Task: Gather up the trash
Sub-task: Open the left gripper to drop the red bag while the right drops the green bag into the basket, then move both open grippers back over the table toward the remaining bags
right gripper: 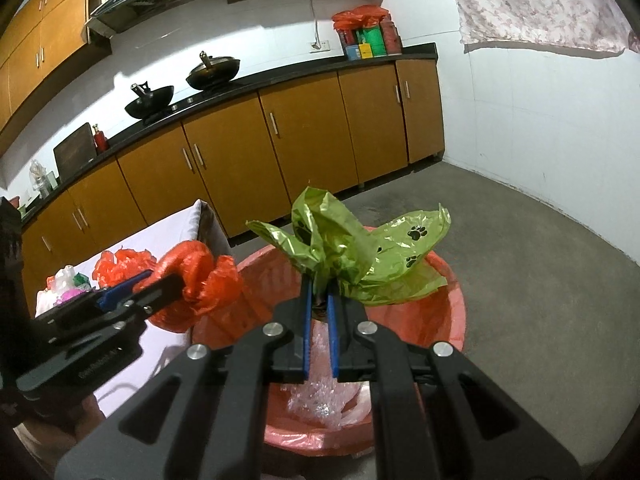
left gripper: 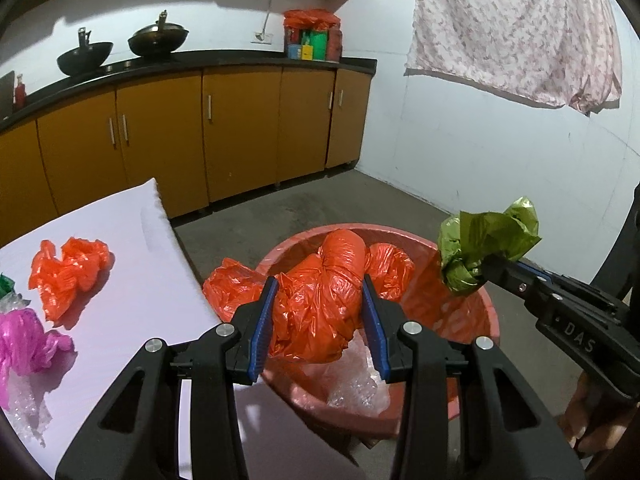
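A crumpled orange plastic bag [left gripper: 320, 300] sits between the blue pads of my left gripper [left gripper: 320, 292], which is shut on it above the red bin [left gripper: 484, 300]. The same orange bag [right gripper: 196, 280] shows at left in the right wrist view, held over the bin's left rim. My right gripper [right gripper: 319, 296] is shut on a green bag with black paw prints [right gripper: 352, 256], held over the red bin [right gripper: 452, 312]. In the left wrist view that green bag [left gripper: 480, 248] hangs above the bin's right rim. Clear bubble wrap [left gripper: 356, 388] lies inside the bin.
A white table [left gripper: 132, 264] at left carries another orange bag [left gripper: 68, 272], a pink bag [left gripper: 24, 344] and clear wrap [left gripper: 28, 404]. Brown cabinets [left gripper: 240, 128] under a black counter with two woks [left gripper: 158, 38] stand behind. Grey floor [right gripper: 540, 264] stretches right of the bin.
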### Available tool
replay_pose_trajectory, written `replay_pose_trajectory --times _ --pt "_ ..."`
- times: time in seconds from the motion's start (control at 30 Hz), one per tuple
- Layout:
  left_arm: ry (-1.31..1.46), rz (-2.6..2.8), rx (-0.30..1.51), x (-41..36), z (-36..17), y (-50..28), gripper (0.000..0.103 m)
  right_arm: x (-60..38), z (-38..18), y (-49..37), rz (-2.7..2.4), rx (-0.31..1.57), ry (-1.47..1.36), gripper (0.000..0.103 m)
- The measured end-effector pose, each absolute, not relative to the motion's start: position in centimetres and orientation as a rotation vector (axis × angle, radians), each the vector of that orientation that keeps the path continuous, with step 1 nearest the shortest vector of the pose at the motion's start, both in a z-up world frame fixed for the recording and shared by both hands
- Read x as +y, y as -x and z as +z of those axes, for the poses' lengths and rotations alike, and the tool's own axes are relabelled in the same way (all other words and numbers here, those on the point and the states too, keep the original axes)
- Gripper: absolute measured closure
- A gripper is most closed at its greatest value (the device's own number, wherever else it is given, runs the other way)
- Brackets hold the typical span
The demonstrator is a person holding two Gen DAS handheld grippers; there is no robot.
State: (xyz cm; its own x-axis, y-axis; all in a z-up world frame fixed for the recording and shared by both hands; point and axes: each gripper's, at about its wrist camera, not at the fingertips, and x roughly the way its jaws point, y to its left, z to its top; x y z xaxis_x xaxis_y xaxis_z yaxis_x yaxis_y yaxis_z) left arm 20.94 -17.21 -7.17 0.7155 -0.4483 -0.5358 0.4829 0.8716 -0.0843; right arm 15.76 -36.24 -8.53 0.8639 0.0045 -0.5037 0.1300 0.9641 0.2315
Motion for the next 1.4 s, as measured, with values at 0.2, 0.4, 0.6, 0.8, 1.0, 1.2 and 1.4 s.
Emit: replay_pose_trajectory --times 0.2,0.4,0.6,0.8,1.0,1.2,1.4 --pt "-0.067 -0.523 0.601 -18.0 -7.6 -21.7 0.052 -36.8 -8.6 -15.8 -0.065 0.512 -0.285 0.068" --pt "-0.062 -0.513 0.606 -17.3 -7.9 -21.5 0.047 -37.4 -8.8 -15.3 -0.090 0.511 -0.302 0.059" --pt "-0.043 -0.480 0.588 -15.5 -7.3 -21.0 0.039 -37.4 -8.6 -15.0 -0.098 0.509 -0.306 0.059" --pt "-0.021 -0.433 0.566 -13.0 -6.6 -20.1 0.031 -35.9 -8.1 -14.8 -0.074 0.505 -0.285 0.058" --pt "0.001 -0.379 0.548 -10.3 -5.9 -19.1 0.025 -34.0 -7.4 -14.7 -0.033 0.501 -0.268 0.052" --pt "0.020 -0.305 0.520 -6.7 -5.2 -17.8 0.020 -31.4 -6.7 -14.8 0.018 0.507 -0.241 0.052" --pt "0.012 -0.153 0.466 -1.0 -4.5 -15.6 0.016 -28.7 -6.5 -14.9 0.074 0.521 -0.225 0.052"
